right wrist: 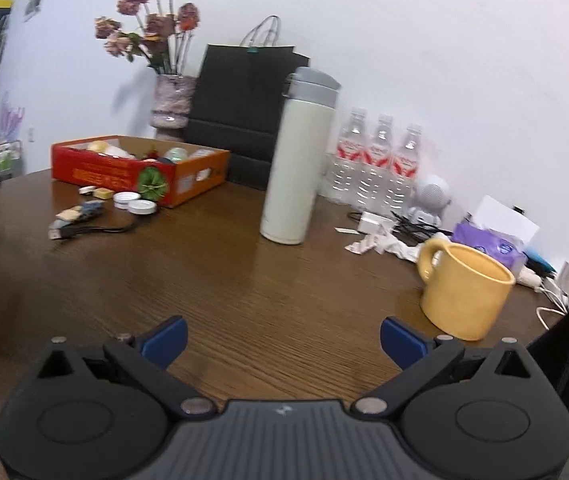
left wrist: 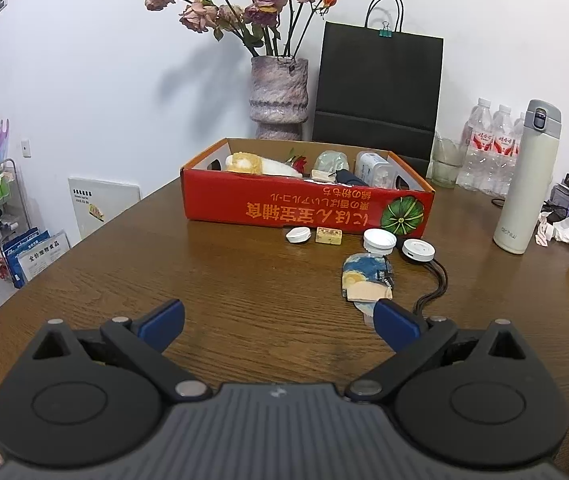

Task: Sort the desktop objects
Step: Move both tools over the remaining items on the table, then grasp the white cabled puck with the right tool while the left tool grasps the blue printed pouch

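Both grippers, left gripper (left wrist: 278,322) and right gripper (right wrist: 283,338), hover with jaws spread wide, holding nothing. Ahead of the left jaws, before the red box (left wrist: 304,204): a light, rigid white cap (left wrist: 298,235), then a soft painted pouch (left wrist: 366,278), likely best pinched mid-body.

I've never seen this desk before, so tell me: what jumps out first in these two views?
The red cardboard box, already holding odds and ends, sits mid-table before a vase of dried roses and a black paper bag. Small items lie loose in front of it, including two white lids. To the right stand a cream flask and a yellow mug.
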